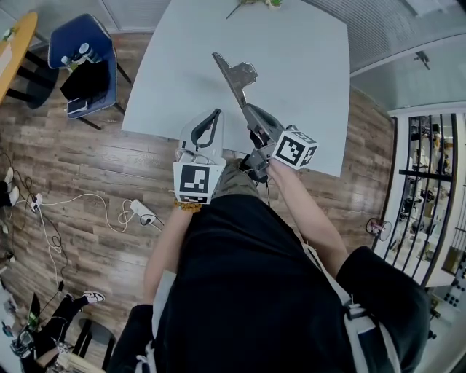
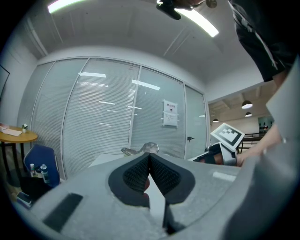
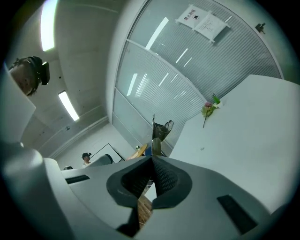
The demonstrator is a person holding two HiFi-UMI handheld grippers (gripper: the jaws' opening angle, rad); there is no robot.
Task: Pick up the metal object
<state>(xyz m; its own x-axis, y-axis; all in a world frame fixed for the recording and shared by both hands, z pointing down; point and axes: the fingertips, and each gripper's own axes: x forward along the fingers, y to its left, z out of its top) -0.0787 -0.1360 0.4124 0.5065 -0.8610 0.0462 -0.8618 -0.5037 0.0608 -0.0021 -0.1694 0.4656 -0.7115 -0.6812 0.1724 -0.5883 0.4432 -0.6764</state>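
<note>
The metal object point(image 1: 237, 77) is a long flat bar with a bracket-like end. It is held tilted in the air above the near part of the white table point(image 1: 313, 65). My right gripper point(image 1: 251, 115) is shut on its lower end. In the right gripper view the metal object point(image 3: 158, 132) sticks straight up out of the closed pads. My left gripper point(image 1: 212, 116) hovers just left of it at the table's near edge, shut on nothing. In the left gripper view the metal object point(image 2: 141, 149) shows just beyond my left gripper point(image 2: 149, 156), and the right gripper's marker cube point(image 2: 227, 135) is at the right.
A small flower sprig point(image 1: 255, 4) lies at the table's far edge. A blue chair point(image 1: 87, 62) with bottles stands at the left, by a round yellow table point(image 1: 16, 45). A power strip and cables point(image 1: 142, 213) lie on the wood floor. A black railing point(image 1: 429, 182) stands at the right.
</note>
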